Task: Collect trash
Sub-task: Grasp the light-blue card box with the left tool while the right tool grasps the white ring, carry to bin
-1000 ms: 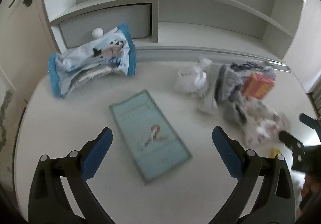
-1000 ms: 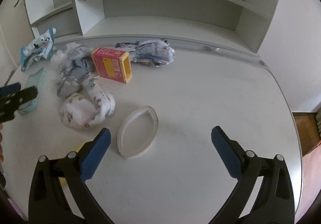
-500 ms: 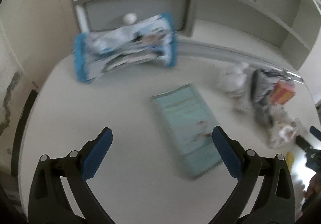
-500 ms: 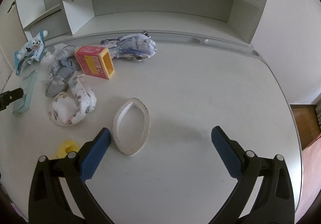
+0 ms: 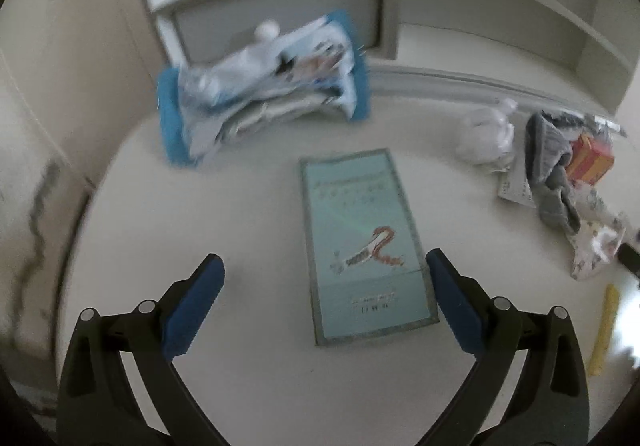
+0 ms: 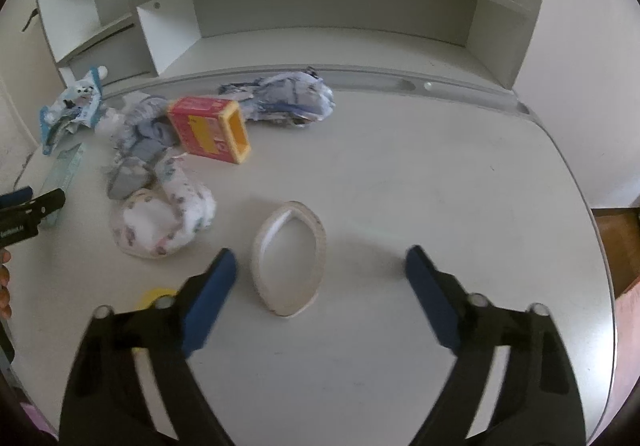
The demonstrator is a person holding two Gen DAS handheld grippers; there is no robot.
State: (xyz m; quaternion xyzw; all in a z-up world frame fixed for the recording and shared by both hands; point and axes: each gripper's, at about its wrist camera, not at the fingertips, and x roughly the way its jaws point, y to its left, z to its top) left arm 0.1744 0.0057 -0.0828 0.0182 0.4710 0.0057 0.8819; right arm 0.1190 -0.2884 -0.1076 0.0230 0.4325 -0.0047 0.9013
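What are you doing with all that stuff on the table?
Someone is tidying trash off a white table, with a grabbing tool in each hand. Both are open and hold nothing. The left tool points at a flat teal packet. The right tool points at a white ring. A red and yellow box and crumpled wrappers lie farther back.
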